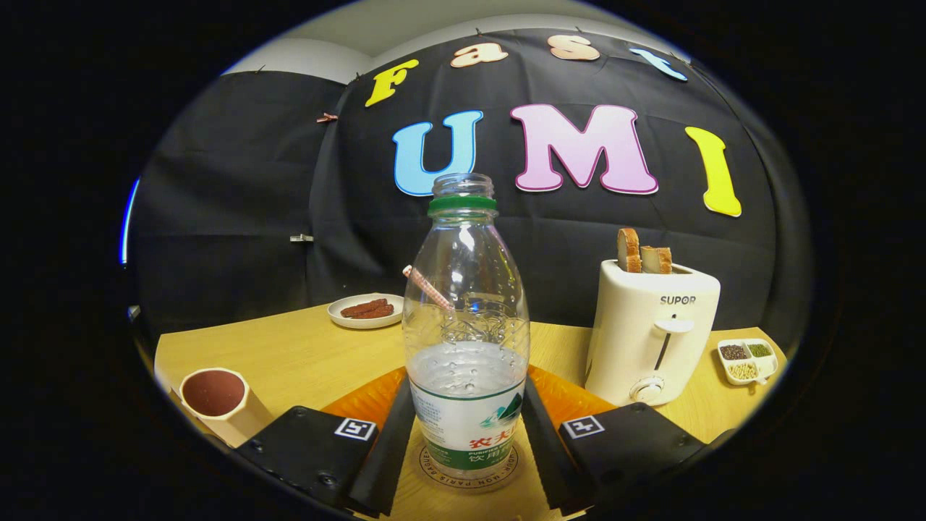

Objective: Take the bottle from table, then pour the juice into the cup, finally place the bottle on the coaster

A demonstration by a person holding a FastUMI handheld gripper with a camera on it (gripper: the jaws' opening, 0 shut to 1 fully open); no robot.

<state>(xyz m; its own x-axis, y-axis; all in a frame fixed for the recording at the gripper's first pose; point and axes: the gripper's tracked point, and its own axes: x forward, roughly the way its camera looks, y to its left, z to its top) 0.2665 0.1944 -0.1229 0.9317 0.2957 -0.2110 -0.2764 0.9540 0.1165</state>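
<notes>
- The bottle [466,340] is seen upright between the two fingers of the gripper [466,445], its long axis vertical, its open neck uppermost.
- Its base is placed on a round printed coaster [469,474], which lies on the table [289,351] between the fingers.
- The fingers [387,449] are set flanking the bottle's lower body, one at each side of the label; firm pressure against the wall cannot be told, as the contact lines are hidden by the bottle's curve.
- Clear liquid is noted in the lower part of the bottle.
- The cup [217,401] is located to the left of the fingers, near them, on the table.
- A toaster [651,329] holding bread slices is recorded to the right, beyond the fingers; a plate [365,310] lies farther back.
- Judgement: the bottle appears already seated on the coaster, so a straight release and withdrawal backwards along the finger axis is called for; sideways motion risks tipping the bottle.
</notes>
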